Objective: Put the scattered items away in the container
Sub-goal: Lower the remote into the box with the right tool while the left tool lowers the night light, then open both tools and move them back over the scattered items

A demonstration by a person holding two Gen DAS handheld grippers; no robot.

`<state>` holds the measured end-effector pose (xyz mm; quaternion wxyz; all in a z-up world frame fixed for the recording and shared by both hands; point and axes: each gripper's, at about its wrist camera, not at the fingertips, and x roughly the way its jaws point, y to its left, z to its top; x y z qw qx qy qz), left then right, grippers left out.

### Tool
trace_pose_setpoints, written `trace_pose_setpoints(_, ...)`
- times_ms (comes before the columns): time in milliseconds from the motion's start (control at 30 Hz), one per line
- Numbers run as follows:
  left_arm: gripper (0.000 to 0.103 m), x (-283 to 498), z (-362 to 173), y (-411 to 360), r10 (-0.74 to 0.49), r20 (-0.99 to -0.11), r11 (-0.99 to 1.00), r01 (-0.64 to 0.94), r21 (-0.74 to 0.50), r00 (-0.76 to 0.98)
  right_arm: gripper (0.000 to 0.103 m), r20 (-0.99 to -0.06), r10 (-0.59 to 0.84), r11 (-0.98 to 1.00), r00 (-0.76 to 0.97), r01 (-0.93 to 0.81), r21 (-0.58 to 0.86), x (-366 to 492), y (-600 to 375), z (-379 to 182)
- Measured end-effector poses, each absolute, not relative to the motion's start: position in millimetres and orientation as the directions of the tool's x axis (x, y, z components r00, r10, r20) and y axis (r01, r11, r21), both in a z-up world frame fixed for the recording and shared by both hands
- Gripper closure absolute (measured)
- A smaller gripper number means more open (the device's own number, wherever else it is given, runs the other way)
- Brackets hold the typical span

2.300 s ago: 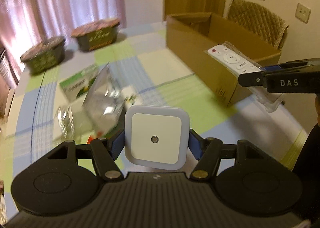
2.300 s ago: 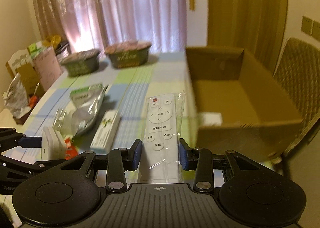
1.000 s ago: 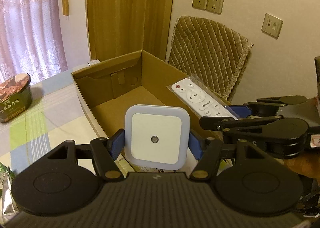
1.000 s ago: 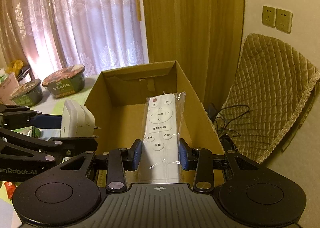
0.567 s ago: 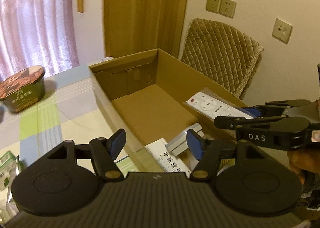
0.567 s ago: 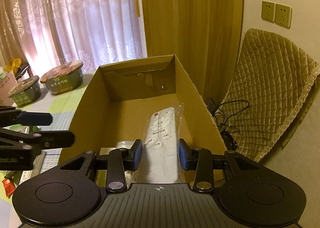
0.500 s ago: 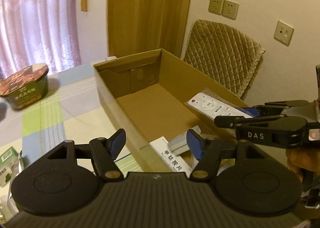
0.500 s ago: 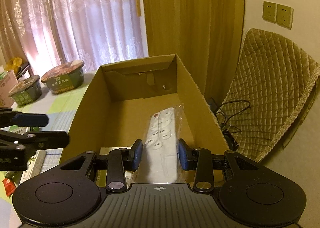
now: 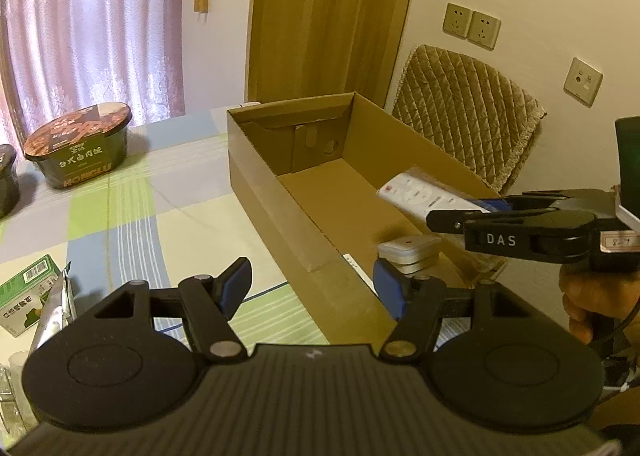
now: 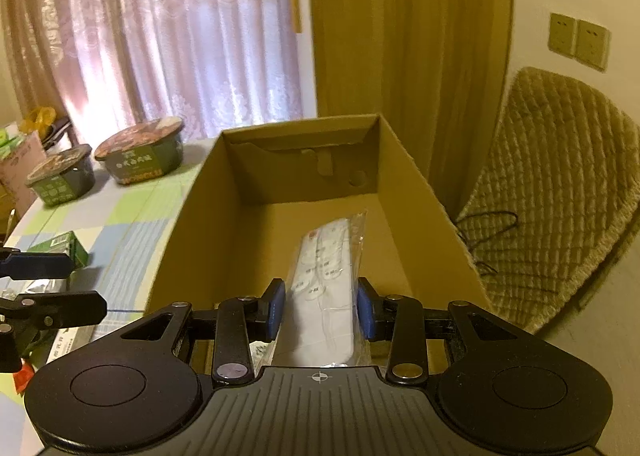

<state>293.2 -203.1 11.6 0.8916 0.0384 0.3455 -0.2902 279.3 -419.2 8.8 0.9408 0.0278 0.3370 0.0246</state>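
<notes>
Remote (image 10: 326, 288) (bagged) sits clamped in right gripper (image 10: 320, 310) over the box (image 9: 280, 192), perhaps touching; left gripper (image 9: 310, 286) fingers apart.

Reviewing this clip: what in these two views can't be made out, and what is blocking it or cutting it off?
- Near end of the cardboard box floor: hidden in the right wrist view by the right tongs and the bagged remote.
- White night light: partly covered in the left wrist view by the open left tongs.
- Print on the flat white box: mostly hidden, too small.
- Items at the left edge of the table: cut off.
</notes>
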Motion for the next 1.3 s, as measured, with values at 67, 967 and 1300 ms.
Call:
trace_pose_setpoints(67, 0.041, 293, 11, -200, -0.488, -0.638, 0.832, 0.538, -0.133, 0.596, 0.058, -0.621, 0.073, 0.997, 0.780, -0.051, 0.053, 281, -415, 10)
trace_pose_setpoints(967, 0.031, 202, 11, -90, -0.326, -0.711, 0.936, 0.320, -0.148, 0.624, 0.017, -0.609, 0.156, 0.983, 0.778, -0.063, 0.172, 181, -341, 56)
trace_pose_setpoints(1300, 0.006, 149, 29, -36, -0.251, -0.708, 0.963, 0.242, -0.117, 0.660, 0.017, -0.639, 0.220, 0.973, 0.737, -0.114, 0.203, 129, -291, 56)
